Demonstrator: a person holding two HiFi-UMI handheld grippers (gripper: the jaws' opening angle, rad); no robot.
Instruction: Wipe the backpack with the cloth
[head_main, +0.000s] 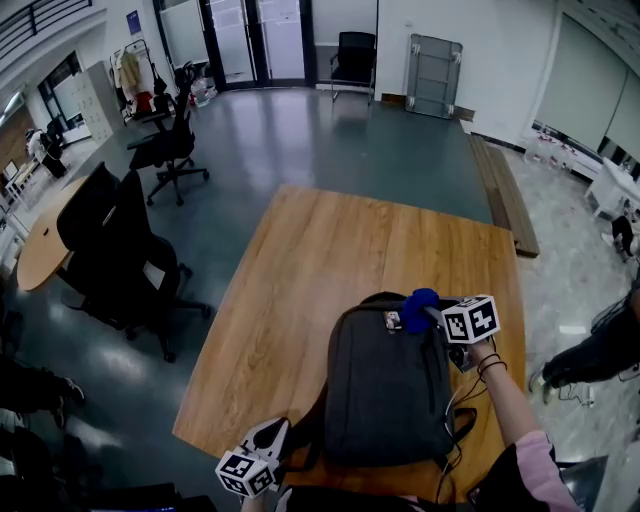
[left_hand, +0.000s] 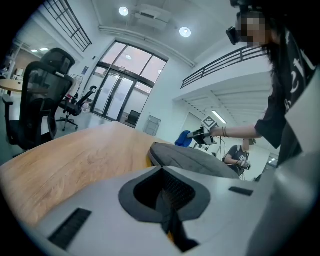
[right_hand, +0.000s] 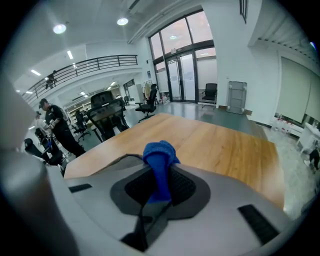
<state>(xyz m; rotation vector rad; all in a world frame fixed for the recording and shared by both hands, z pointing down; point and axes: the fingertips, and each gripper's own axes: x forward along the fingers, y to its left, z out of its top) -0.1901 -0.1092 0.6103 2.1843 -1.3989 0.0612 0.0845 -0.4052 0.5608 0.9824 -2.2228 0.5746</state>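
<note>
Backpack (head_main: 390, 385) lies flat at near edge of desk (head_main: 330, 260). My right tool (head_main: 432, 316) clamps cloth (head_main: 415, 305) at its top end. Left tool (head_main: 272, 435) closed, seemingly on strap (head_main: 303, 430). Risks: strap slips and wipe drags backpack; cloth snags and pulls free.

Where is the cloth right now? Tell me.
In the head view the cloth is right of centre, pinched in the right gripper at the top edge of the backpack, on the table.
</note>
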